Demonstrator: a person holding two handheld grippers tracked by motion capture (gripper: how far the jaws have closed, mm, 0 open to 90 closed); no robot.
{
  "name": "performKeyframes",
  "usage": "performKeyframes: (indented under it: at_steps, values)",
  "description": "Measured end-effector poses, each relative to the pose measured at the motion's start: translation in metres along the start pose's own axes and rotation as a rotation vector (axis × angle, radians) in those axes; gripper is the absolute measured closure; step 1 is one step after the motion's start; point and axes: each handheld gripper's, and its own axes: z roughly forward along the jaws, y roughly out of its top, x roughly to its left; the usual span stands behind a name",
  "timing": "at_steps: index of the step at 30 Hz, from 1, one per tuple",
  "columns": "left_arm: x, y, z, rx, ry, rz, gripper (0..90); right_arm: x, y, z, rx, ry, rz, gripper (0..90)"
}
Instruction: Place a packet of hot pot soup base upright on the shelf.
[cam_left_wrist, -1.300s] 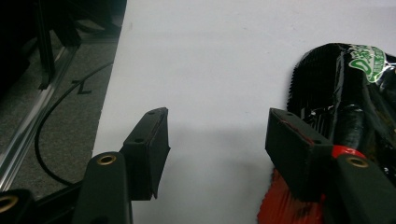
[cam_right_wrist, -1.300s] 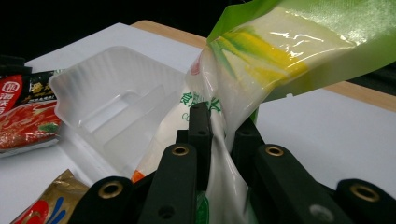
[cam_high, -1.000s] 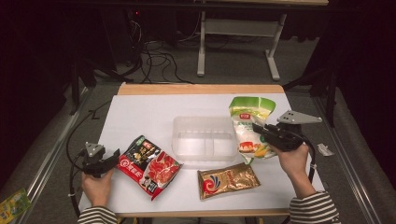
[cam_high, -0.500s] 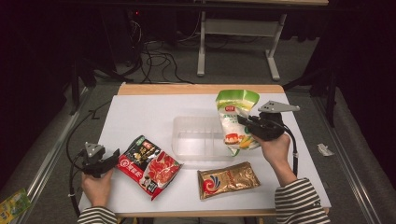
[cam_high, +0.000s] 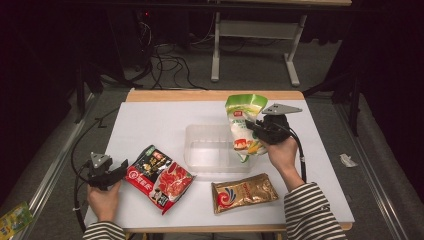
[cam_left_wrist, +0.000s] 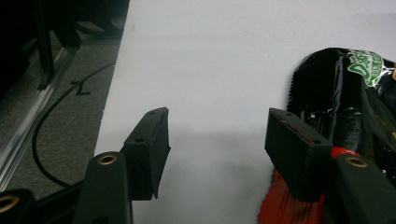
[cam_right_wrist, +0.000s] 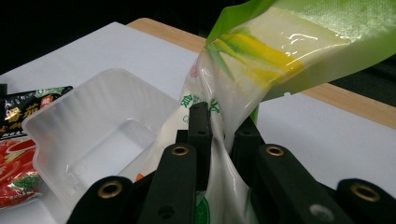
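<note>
- The surface is a white sheet over a board whose bare wooden edge shows along the far side, at 12 o'clock in the high view.
- Around it the room is dark: grey floor, a tangle of black cables at 11 o'clock, and the pale legs of another table at 12 o'clock.
- A metal rail runs along the floor at 9 o'clock, with a small yellow-green packet lying beside it at 8 o'clock.
- A scrap of paper lies on the floor at 3 o'clock.
- A clear plastic tray sits at the middle of the surface.
- The right gripper has its jaws pinching the green and white bag, which hangs lifted over the tray's 3 o'clock edge, its lower end dipping to the rim.
- The left gripper rests at 8 o'clock, its jaws spread with nothing between them, one jaw just beside the red and black packet.
- A gold packet lies flat at 5 o'clock, near the tray's close edge.
</note>
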Motion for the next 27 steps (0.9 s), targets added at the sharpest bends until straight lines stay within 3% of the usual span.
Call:
performKeyframes:
  at_steps: [7,16,27]
  values:
    - [0.000,0.000,0.001,0.002,0.002,0.001,40.0,-0.002,0.001,0.007,0.005,-0.014,0.020,82.6]
    - [0.000,0.000,0.000,0.006,-0.001,-0.004,39.6,0.000,0.003,0.023,0.033,-0.044,0.000,81.8]
    - [0.000,0.000,0.001,0.009,-0.003,-0.002,40.4,0.002,0.003,0.028,0.039,-0.050,0.004,79.3]
